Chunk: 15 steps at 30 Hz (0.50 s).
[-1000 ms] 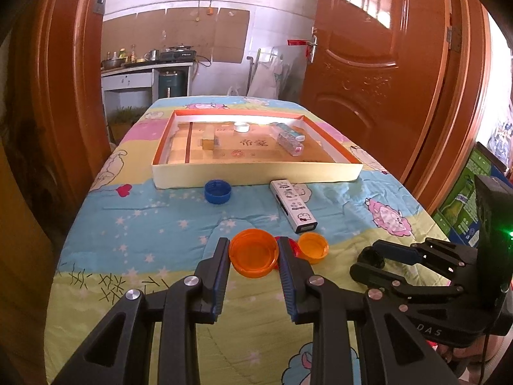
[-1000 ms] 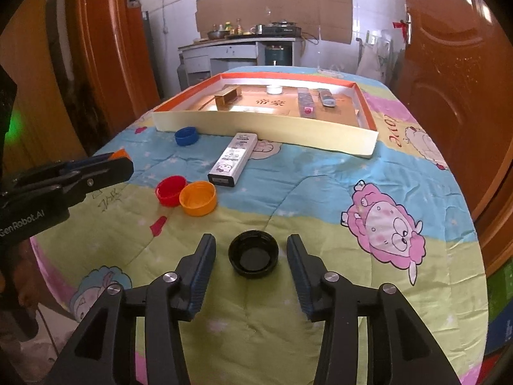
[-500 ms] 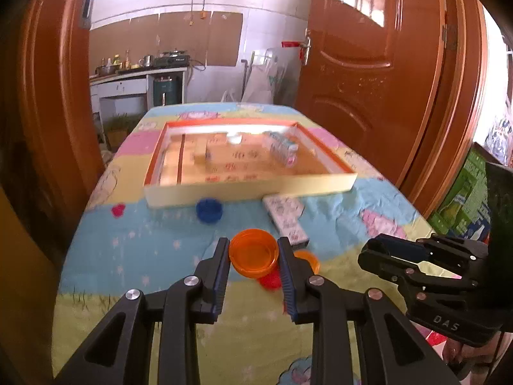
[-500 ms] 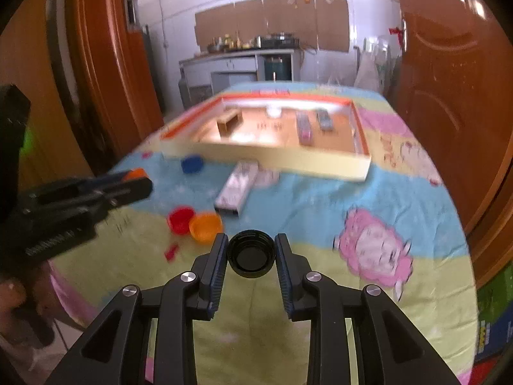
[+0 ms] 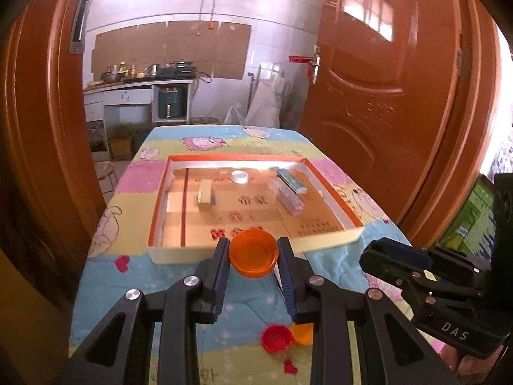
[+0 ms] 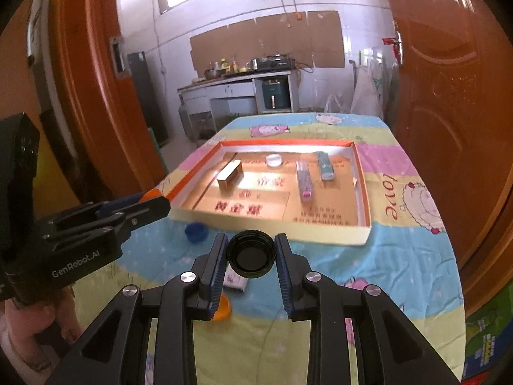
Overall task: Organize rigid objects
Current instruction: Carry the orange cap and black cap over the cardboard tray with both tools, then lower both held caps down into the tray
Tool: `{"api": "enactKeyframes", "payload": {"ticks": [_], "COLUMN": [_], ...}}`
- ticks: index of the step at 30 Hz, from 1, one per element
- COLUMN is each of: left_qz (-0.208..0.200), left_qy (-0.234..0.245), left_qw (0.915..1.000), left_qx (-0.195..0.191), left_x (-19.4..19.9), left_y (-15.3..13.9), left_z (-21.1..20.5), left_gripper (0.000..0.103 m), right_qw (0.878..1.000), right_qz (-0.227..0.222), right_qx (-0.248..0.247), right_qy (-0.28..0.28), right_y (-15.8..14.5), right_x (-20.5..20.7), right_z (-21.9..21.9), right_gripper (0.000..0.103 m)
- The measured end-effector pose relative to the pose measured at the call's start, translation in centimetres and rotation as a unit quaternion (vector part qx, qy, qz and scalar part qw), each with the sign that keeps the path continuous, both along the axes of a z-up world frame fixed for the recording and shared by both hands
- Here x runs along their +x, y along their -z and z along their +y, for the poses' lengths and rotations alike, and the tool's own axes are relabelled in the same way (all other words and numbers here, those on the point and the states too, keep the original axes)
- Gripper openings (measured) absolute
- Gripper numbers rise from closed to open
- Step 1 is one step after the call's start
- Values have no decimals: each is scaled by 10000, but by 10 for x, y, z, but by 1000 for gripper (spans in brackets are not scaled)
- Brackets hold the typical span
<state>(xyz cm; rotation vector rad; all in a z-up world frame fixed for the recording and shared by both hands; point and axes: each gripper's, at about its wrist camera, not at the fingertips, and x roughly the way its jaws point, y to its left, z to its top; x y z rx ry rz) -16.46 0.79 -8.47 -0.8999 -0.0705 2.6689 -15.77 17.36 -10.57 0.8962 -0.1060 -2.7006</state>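
Observation:
My left gripper (image 5: 254, 258) is shut on a large orange cap (image 5: 253, 252) and holds it high above the table, near the front wall of the shallow orange-rimmed box (image 5: 173, 255). My right gripper (image 6: 251, 256) is shut on a black cap (image 6: 251, 253), also raised, in front of the same box (image 6: 320, 235). The box holds a tan block (image 6: 229, 175), a white cap (image 6: 274, 160) and two slim packets (image 6: 304, 181). A red cap (image 5: 276, 338) and a small orange cap (image 5: 303, 333) lie on the cloth below.
A blue cap (image 6: 196, 231) lies by the box's front wall. A white patterned packet (image 6: 235, 279) lies under my right gripper. The table wears a cartoon-print cloth (image 6: 400, 256). Orange wooden doors (image 5: 384, 96) flank the table; a kitchen counter stands behind.
Both grippers have closed on their caps and lifted them off the cloth, moving up and forward toward the box.

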Motion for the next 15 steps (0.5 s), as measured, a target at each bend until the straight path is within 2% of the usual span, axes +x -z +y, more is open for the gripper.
{"api": "enactKeyframes", "payload": {"ticks": [8, 15], "left_qz": [-70, -168], "left_qy": [-159, -46], "left_qw": [9998, 9997], "left_qx": [-112, -165], "left_x": [-31, -50], "left_y": [-9, -8], "left_z": [-3, 7], "left_gripper": [30, 30], "right_qw": [9998, 9997], "right_qz": [-32, -102], "right_qx": [-181, -208], "right_qy": [9, 67], "right_y": [-8, -7], "right_x": [-27, -48], "right_z": [5, 15], "right_gripper": [30, 30]}}
